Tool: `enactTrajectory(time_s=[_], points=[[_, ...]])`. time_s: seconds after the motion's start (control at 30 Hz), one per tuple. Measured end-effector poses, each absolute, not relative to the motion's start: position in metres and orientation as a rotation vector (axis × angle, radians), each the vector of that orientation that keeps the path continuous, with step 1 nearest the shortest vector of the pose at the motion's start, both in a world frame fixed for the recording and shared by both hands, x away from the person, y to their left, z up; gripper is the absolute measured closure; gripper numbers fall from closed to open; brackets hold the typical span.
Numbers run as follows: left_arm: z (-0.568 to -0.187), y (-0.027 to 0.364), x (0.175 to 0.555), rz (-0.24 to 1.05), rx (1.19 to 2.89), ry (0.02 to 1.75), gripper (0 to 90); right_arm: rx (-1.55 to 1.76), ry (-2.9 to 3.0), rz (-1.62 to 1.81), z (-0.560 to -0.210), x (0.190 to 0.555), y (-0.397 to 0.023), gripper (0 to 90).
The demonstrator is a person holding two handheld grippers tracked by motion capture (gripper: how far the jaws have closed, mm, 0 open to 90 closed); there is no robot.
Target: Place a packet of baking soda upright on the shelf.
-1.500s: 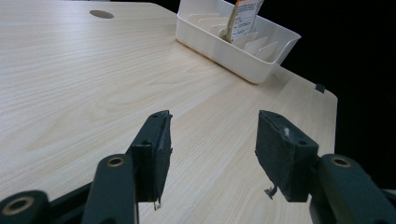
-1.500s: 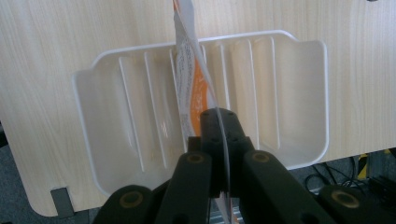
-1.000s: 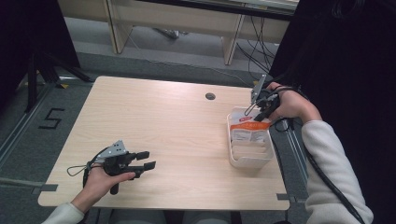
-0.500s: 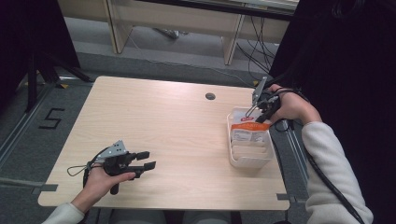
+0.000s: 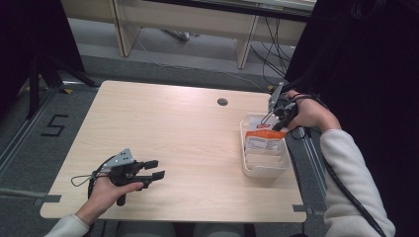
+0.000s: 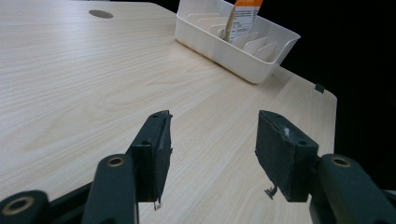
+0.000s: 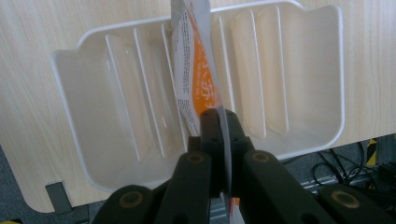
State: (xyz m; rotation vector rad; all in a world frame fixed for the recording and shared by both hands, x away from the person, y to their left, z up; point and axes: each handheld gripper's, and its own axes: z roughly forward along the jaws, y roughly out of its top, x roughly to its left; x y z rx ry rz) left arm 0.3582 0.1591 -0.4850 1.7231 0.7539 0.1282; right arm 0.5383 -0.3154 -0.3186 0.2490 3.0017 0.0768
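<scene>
High view first: over at the left, the left gripper (image 5: 148,169) is resting near the front edge of the table (image 5: 163,123), its jaws standing wide apart with nothing between them. Left gripper view is showing bare wood past the two black pads (image 6: 156,144). Moving rightward across the open tabletop, past the small cable hole (image 5: 222,101), the white slotted tray (image 5: 264,170) is sitting at the right edge. Above it, the right gripper (image 5: 276,118) is pinching the top of an orange-and-white packet (image 5: 264,140), jaws closed tight on its thin edge. Right gripper view is showing the packet (image 7: 196,84) standing between two of the tray's dividers (image 7: 144,93), tilted a little. I would judge the packet is nearly seated; letting go and drawing the hand away is what remains. The other slots are looking empty.
</scene>
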Motion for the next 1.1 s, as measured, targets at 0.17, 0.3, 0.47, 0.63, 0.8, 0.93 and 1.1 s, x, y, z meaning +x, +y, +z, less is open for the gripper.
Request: enactTrajectory(time_s=[0.17,0.3,0.47,0.63,0.8,0.93,1.1], points=[[-0.485,0.159,0.358,0.129,1.724,0.752,44.8,0.301,2.993,0.050,-0.319,0.538,-0.314,87.6],[-0.485,0.159,0.358,0.128,1.723,0.751,44.8,0.331,2.994,0.053,-0.323,0.537,-0.312,77.8],[-0.486,0.159,0.359,0.120,1.720,0.750,44.9,0.340,2.982,0.058,-0.324,0.537,-0.311,67.9],[-0.485,0.158,0.358,0.125,1.724,0.755,44.8,0.363,2.965,0.071,-0.320,0.533,-0.307,61.7],[-0.485,0.158,0.358,0.125,1.724,0.755,44.8,0.373,2.941,0.066,-0.318,0.530,-0.304,58.8],[-0.486,0.158,0.359,0.125,1.724,0.756,44.7,0.388,2.928,0.072,-0.318,0.528,-0.303,57.7],[-0.485,0.158,0.358,0.126,1.724,0.756,44.7,0.385,2.924,0.076,-0.318,0.527,-0.301,56.6]])
